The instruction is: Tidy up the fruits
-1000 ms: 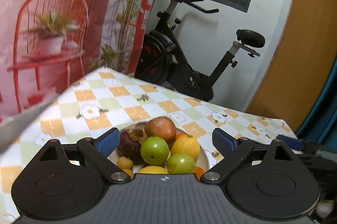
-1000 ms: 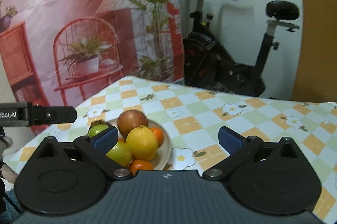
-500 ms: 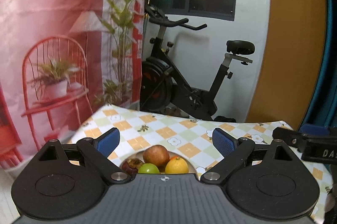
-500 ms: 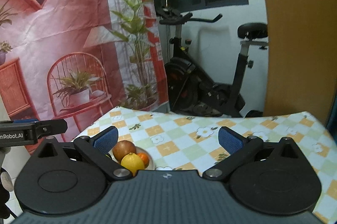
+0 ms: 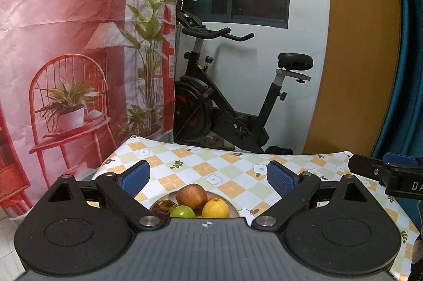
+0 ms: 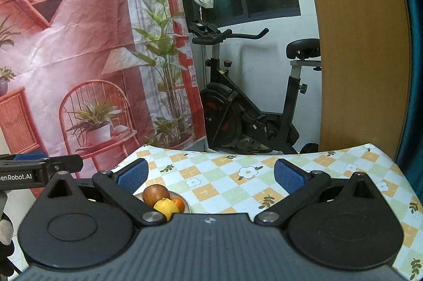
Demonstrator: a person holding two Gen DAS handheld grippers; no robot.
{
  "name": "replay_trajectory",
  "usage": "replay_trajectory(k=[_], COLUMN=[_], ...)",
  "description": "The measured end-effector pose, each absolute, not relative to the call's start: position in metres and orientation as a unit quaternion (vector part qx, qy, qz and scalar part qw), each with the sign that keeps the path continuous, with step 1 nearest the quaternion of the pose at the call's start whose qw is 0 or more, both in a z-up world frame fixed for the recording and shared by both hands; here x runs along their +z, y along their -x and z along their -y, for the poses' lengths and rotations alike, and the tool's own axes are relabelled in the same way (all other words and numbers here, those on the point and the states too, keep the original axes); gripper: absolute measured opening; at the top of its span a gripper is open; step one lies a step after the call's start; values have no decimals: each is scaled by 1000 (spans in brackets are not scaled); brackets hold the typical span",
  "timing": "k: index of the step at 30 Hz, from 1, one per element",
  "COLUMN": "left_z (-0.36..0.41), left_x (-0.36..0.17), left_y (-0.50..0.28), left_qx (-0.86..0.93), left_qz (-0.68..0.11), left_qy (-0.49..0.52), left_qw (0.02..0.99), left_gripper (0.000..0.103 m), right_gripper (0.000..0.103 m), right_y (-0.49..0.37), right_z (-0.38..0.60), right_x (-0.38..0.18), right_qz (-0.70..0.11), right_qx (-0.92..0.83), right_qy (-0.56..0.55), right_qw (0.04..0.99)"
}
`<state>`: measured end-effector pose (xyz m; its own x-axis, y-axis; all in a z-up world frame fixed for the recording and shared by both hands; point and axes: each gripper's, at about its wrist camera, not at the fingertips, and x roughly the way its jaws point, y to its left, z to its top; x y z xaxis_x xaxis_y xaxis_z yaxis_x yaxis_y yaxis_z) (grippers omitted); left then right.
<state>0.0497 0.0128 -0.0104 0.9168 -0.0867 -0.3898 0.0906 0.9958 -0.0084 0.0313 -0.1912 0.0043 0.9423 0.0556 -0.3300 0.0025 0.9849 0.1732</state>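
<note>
A white plate (image 5: 232, 205) of fruit sits on the checked tablecloth (image 5: 211, 164). On it I see a red-brown apple (image 5: 191, 196), a yellow lemon (image 5: 215, 208), a green fruit (image 5: 182, 212), a dark mangosteen (image 5: 162, 207) and an orange sliver (image 5: 212, 199). My left gripper (image 5: 208, 176) is open and empty, held above and behind the plate. In the right wrist view the plate (image 6: 185, 205) lies low left with the apple (image 6: 156, 195), lemon (image 6: 166, 207) and orange (image 6: 177, 203). My right gripper (image 6: 211, 174) is open and empty. Each gripper's body hides the near half of the plate.
An exercise bike (image 5: 232, 101) stands just past the table's far edge. A printed red backdrop (image 5: 66, 56) hangs at the left, a wooden panel (image 5: 357, 56) at the right. The right gripper's arm (image 5: 388, 175) juts in at the right; the left one (image 6: 34, 170) shows at the left.
Both grippers have pulled back and tilted up from the plate, so the fruit now sits low and small in both views and more of the room shows. Jaws stayed open.
</note>
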Motion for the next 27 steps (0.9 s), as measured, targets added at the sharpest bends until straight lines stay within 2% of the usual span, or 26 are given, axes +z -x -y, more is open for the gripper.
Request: replay_trajectory(k=[27], left_z=[-4], left_x=[-3], left_y=[-38], left_qx=[-22], left_qz=[-191], left_qy=[-32], left_qw=[981], left_gripper=[103], right_gripper=[103], right_y=[-30], right_z=[192], right_x=[8], right_qz=[-169], right_qx=[19], right_qy=[-86], right_qw=[982])
